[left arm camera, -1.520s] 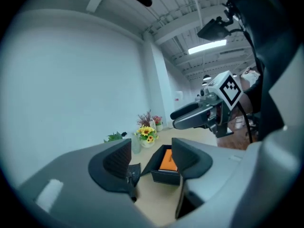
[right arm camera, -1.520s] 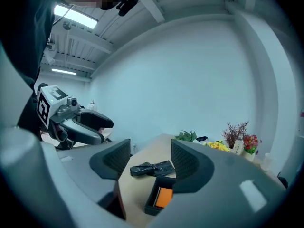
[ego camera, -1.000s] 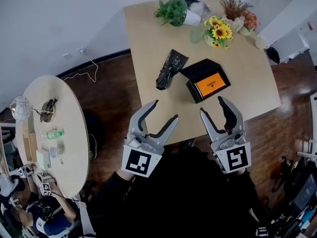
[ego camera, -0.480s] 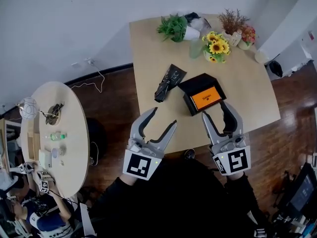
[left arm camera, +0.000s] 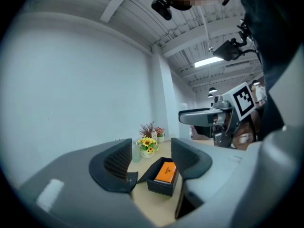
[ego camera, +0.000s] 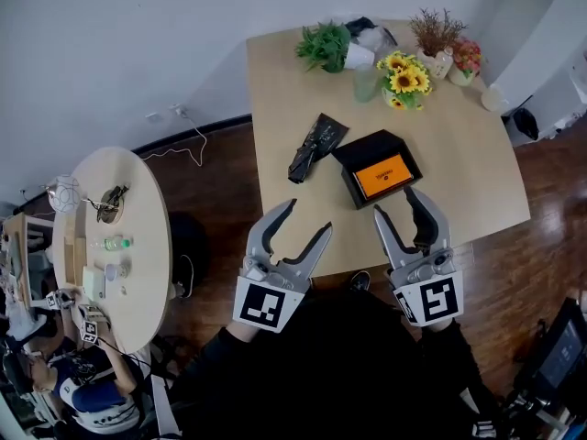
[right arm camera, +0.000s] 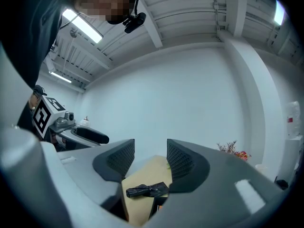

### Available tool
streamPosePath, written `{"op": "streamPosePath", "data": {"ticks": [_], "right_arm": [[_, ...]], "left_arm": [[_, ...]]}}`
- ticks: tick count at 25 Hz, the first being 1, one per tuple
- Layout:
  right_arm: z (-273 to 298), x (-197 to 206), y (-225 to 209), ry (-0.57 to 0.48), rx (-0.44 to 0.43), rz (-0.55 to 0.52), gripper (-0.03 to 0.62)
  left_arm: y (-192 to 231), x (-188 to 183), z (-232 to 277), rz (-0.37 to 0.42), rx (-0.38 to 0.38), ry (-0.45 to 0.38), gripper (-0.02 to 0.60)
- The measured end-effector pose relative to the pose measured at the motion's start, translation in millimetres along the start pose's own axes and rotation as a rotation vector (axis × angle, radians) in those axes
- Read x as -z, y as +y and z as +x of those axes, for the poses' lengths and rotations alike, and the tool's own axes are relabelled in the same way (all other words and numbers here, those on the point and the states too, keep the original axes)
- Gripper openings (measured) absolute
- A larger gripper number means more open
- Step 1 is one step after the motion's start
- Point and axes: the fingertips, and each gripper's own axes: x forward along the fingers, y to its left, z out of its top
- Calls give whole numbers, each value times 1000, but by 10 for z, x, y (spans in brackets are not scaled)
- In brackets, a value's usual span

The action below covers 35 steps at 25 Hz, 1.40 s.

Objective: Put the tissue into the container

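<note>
While both claws hover at the near edge of the wooden table point(ego camera: 477, 154), nothing is picked up yet. The left gripper point(ego camera: 310, 214) is released, jaws apart w/ only air btw. them. The right gripper point(ego camera: 393, 201) is likewise unclenched and empty, though its jaws have just been closing somewhat. The tissue packet point(ego camera: 315, 148), long, black and crinkled, lies flat on the table just left of the container point(ego camera: 381, 168), an open black box w/ an orange inside. Whether the packet's end touches the box's raised flap can't be told. So the step in hand is prob. the reach for the packet, w/ the task barely begun. To do it well, the left gripper, being nearer, should prob. go in w/ jaws spread wider than the packet's narrow side and come down across its short axis near the middle. It should then pinch firmly but not hard, b/c the soft wrapper will likely buckle. Lifting straight up first would keep the packet clear of the flap. The right gripper could steady the box if it slides. The sunflower vase point(ego camera: 404, 66) and potted plant point(ego camera: 323, 44) stand well apart at the far edge, so no obstacle.
</note>
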Motion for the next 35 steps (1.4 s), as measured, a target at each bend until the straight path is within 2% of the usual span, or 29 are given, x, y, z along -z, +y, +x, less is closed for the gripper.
{"op": "streamPosePath", "data": {"ticks": [17,35], "right_arm": [[-91,41,89,6,-31,-11,209],[-148,150,153,39,-18,1,202]], "left_arm": [[-101,-8,-64,12,-14,9,244],[-131,53,-97,5,7,16,243]]}}
